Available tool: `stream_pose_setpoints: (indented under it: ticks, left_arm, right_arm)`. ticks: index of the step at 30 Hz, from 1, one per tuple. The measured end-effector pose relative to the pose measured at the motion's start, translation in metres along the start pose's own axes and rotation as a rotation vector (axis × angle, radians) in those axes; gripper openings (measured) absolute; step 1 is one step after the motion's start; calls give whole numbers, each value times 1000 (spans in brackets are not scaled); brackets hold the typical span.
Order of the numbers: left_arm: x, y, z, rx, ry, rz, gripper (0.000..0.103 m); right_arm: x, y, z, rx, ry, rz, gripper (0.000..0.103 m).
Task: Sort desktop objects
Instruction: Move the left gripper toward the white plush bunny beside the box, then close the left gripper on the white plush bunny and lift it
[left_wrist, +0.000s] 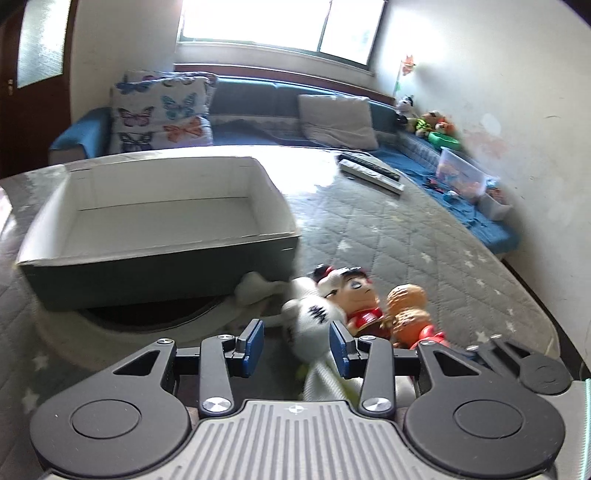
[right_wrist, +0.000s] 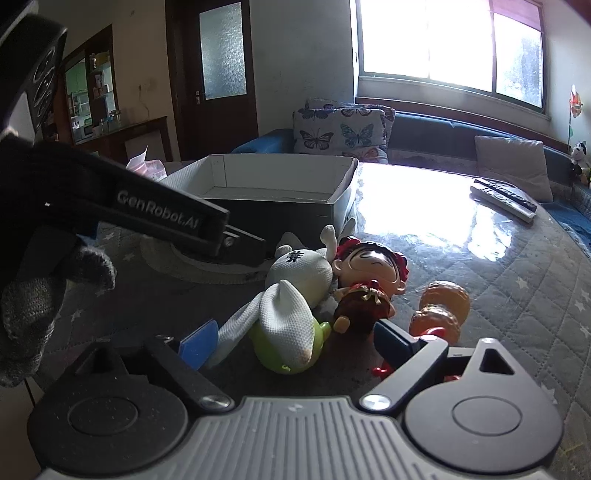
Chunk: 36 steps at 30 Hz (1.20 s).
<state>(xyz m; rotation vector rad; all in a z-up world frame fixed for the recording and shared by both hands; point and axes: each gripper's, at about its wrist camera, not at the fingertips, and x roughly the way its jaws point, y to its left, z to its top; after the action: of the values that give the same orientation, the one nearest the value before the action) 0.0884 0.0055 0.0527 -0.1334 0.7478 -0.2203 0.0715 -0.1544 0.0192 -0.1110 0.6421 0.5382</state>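
Toys are being gathered: left gripper (left_wrist: 297, 341) jaws grasp nothing around the white plush (left_wrist: 314, 314); right gripper (right_wrist: 291, 339) jaws are released; lifting toward the box (left_wrist: 155, 210) at eleven o'clock requires clenching.

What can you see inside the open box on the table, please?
The box shows only a bare white floor and walls; its near wall hides the strip of floor closest to the camera.

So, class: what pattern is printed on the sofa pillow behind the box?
Colourful butterflies on the white pillow, clearest in the left wrist view.

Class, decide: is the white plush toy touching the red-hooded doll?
Touching. The right wrist view shows the white plush toy pressed against the doll, no gap between them.
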Motion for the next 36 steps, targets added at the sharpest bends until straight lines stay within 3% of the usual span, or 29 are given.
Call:
stream_pose_setpoints:
  ticks: [15,27,33,36]
  left_arm:
    - [44,21,19,-113,143,-116,42]
    - [59,44,18,-248,223,-198,43]
    - [63,61,19,-344,260,-245,43]
    - [66,65,18,-364,266,-252,43]
  right_arm:
    - [35,3,20,-14,33,78,85]
    - [56,11,26,-27,88,76,85]
    - [64,3,28,32,100,86,85]
    - [68,-1,28,57,102,81,80]
